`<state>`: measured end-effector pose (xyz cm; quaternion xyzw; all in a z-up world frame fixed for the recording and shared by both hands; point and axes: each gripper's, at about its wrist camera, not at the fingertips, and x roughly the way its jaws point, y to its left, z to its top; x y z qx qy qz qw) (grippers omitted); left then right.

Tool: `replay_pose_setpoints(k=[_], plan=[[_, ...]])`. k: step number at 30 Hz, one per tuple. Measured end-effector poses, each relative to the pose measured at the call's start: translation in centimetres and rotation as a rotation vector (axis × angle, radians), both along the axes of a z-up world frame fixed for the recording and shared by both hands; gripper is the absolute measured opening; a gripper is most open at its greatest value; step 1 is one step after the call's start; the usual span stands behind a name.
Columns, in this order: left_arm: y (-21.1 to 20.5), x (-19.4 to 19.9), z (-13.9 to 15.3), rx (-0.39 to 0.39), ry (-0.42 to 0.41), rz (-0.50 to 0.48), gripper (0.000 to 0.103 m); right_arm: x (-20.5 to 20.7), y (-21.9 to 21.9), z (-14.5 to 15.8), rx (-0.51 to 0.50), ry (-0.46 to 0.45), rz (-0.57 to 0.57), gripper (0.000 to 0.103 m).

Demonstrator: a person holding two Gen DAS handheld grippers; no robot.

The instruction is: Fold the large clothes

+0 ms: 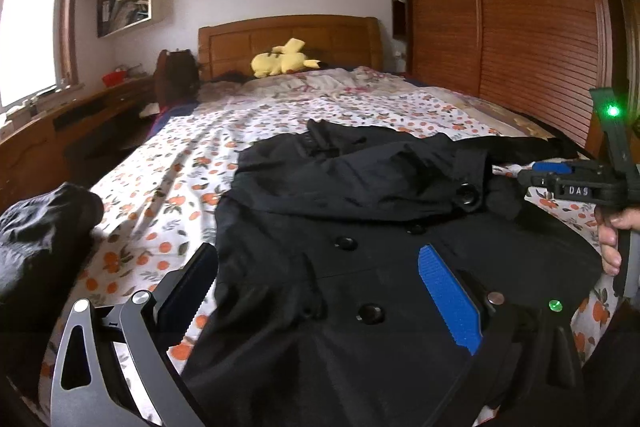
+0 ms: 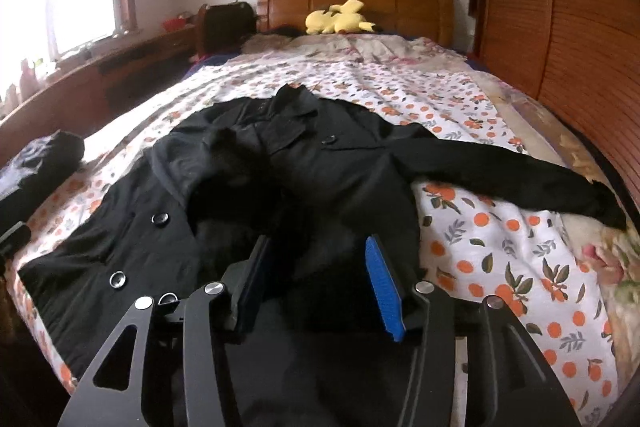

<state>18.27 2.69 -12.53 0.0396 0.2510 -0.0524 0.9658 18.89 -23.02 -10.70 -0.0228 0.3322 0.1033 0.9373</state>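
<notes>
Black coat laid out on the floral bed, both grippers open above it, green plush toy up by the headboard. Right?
Not quite: the plush toy is yellow, as the right wrist view shows. The black coat does lie on the floral bed, with the left gripper and right gripper open.

Both wrist views sit low at the foot of the bed (image 1: 280, 115), looking along it toward the headboard (image 2: 356, 1). The left looks from the left side, the right from nearer the middle; both hang close over the black coat (image 1: 340, 227).
</notes>
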Motion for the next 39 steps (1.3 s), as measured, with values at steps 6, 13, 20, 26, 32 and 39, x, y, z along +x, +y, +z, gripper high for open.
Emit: replay_pose_setpoints(k=[6,13,20,26,32,39], plan=[[-1.7,0.8,-0.8,0.011,0.015,-0.032,0.101,-1.4,0.4,0.7,0.013,-0.057,0.055,0.047],[-2.9,1.4,-1.6,0.018,0.024,-0.049,0.101,-1.7,3.0,-0.8,-0.011,-0.028,0.145,0.047],[-3.9,1.6,-2.3,0.021,0.038,-0.063,0.101,-1.5,4.8,-2.8,-0.047,0.021,0.183,0.055],[-4.3,1.7,-2.6,0.031,0.040,-0.069,0.101,-1.2,5.4,-4.1,-0.093,0.050,0.180,0.055],[-4.1,1.7,-2.6,0.030,0.042,-0.067,0.101,-0.7,5.2,-4.8,-0.138,0.065,0.145,0.021],[-4.0,1.7,-2.6,0.035,0.038,-0.066,0.101,-1.4,3.8,-2.7,-0.089,0.030,0.154,0.002]])
